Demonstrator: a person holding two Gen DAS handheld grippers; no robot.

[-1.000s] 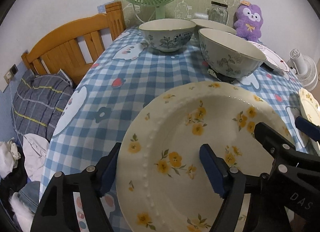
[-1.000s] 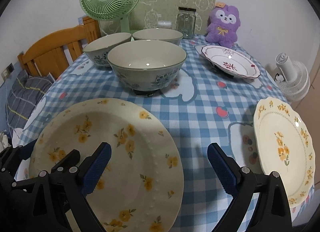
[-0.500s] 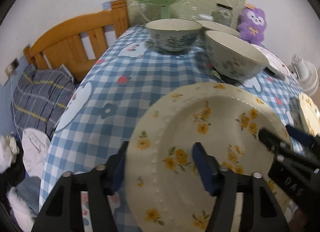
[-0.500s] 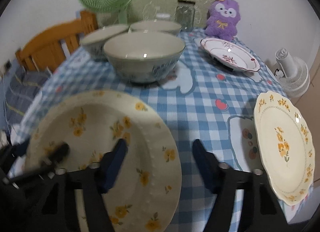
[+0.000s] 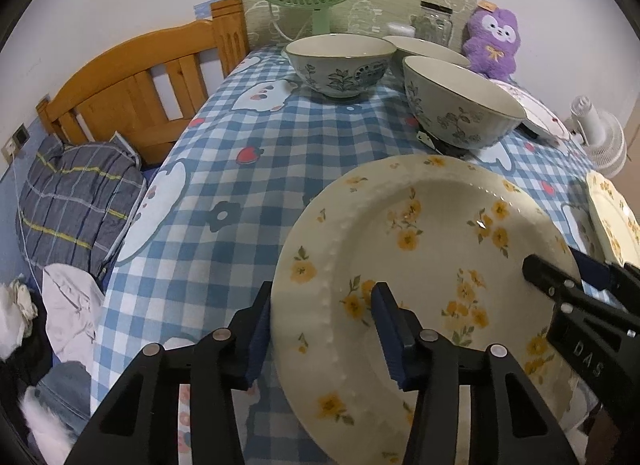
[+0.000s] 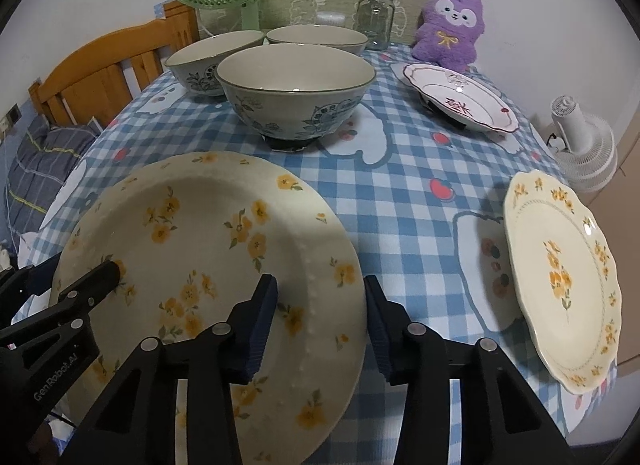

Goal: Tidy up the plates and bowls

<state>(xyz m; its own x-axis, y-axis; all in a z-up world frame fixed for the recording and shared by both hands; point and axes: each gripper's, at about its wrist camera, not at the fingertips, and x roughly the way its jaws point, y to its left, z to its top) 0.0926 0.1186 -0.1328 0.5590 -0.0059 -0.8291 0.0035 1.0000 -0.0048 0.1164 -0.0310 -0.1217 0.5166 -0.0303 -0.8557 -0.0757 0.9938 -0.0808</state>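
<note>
The yellow-flowered plate [image 5: 432, 249] is straddled at lower centre by the closing left tool [image 5: 322, 331] and right tool [image 6: 320, 323]; pad contact cannot be told.

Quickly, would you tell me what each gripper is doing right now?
Left gripper: closing on the rim of the yellow-flowered plate, not yet clamped.
Right gripper: closing on that plate's opposite rim.

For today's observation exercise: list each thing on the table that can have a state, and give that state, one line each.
Big flowered plate: tilted, rim between both grippers' jaws.
Left gripper: closing over the plate's left rim.
Right gripper: closing over the plate's right rim.
Three bowls: upright, empty, unstacked.
Scalloped yellow plate: lying at the table's edge, empty.
Pink-rimmed plate: tilted, empty.
Glass jar: upright, lid on.
</note>
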